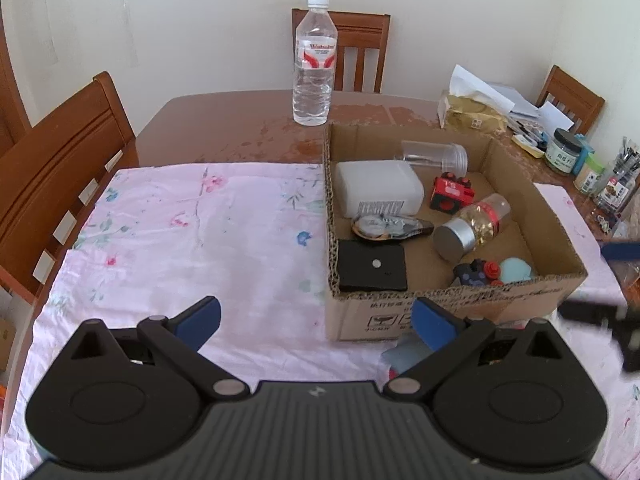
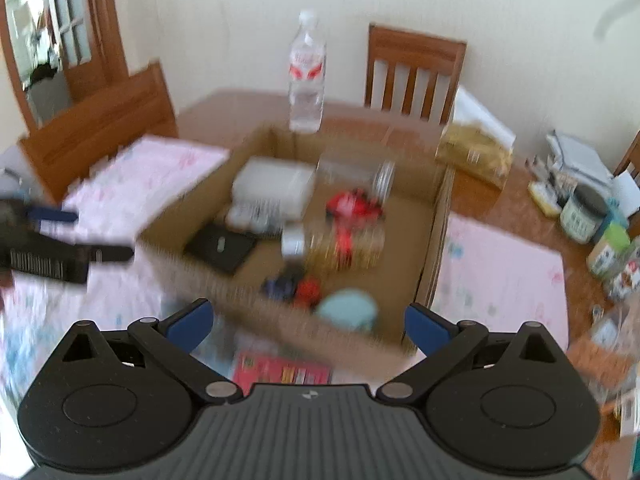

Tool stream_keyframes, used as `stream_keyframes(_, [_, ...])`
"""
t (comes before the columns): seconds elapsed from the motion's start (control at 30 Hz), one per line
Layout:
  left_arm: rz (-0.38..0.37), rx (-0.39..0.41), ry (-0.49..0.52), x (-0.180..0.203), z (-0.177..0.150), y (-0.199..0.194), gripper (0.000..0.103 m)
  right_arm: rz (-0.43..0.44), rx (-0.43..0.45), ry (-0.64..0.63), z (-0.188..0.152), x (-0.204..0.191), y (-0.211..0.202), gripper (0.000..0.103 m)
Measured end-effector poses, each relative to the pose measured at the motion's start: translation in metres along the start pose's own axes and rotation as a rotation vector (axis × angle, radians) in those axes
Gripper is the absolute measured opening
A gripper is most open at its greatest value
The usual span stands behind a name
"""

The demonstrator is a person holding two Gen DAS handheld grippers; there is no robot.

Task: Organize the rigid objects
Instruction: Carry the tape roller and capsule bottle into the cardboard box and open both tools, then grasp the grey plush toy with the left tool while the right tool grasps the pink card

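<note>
An open cardboard box (image 1: 460,304) (image 2: 436,240) sits on a pink floral cloth (image 1: 192,240). Inside lie a white plastic case (image 1: 376,188), a clear jar (image 1: 436,158), a red toy (image 1: 452,196), a gold-filled jar with a silver lid (image 1: 472,226), a tape dispenser (image 1: 392,228), a black square block (image 1: 372,270), a dark toy (image 1: 476,274) and a teal round piece (image 1: 516,270) (image 2: 348,312). My left gripper (image 1: 318,318) (image 2: 104,235) hovers open and holds nothing at the box's front left corner. My right gripper (image 2: 308,326) (image 1: 582,280) is open and holds nothing over the box's near edge; its view is blurred.
A water bottle (image 1: 312,64) (image 2: 306,76) stands behind the box. Jars and papers (image 1: 568,152) crowd the table's right side. A red packet (image 2: 280,372) lies on the cloth before the box, and a pale blue and red thing (image 1: 404,354) lies there too. Wooden chairs (image 1: 64,176) ring the table.
</note>
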State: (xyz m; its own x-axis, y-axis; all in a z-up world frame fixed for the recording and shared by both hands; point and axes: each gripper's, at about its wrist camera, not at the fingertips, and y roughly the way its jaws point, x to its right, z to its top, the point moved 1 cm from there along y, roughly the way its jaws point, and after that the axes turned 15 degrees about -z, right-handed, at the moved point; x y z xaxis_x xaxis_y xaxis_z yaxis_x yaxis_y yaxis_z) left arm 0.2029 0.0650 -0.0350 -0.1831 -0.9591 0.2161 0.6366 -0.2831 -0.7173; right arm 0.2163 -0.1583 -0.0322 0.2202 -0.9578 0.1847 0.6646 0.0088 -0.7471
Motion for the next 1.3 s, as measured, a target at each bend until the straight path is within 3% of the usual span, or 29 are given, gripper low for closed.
stream_keyframes(0.27, [-0.005, -0.022, 0.023, -0.002, -0.010, -0.002, 0.101, -0.019, -0.179, 0.008, -0.042, -0.028, 0.051, 0.103])
stream_keyframes(0.37, [-0.012, -0.029, 0.023, -0.005, -0.013, -0.003, 0.101, -0.020, -0.203, 0.024, -0.047, -0.039, 0.063, 0.103])
stream_keyframes(0.73, [-0.041, -0.073, 0.042, -0.013, -0.022, 0.005, 0.101, -0.143, -0.204, 0.107, -0.050, -0.051, 0.082, 0.103])
stream_keyframes(1.07, [-0.066, -0.099, 0.051, 0.018, -0.023, 0.019, 0.101, -0.229, -0.233, 0.222, -0.066, -0.001, 0.083, 0.103])
stream_keyframes(1.3, [-0.078, -0.125, 0.037, 0.044, -0.022, 0.043, 0.101, -0.206, -0.210, 0.196, -0.070, 0.011, 0.084, 0.103])
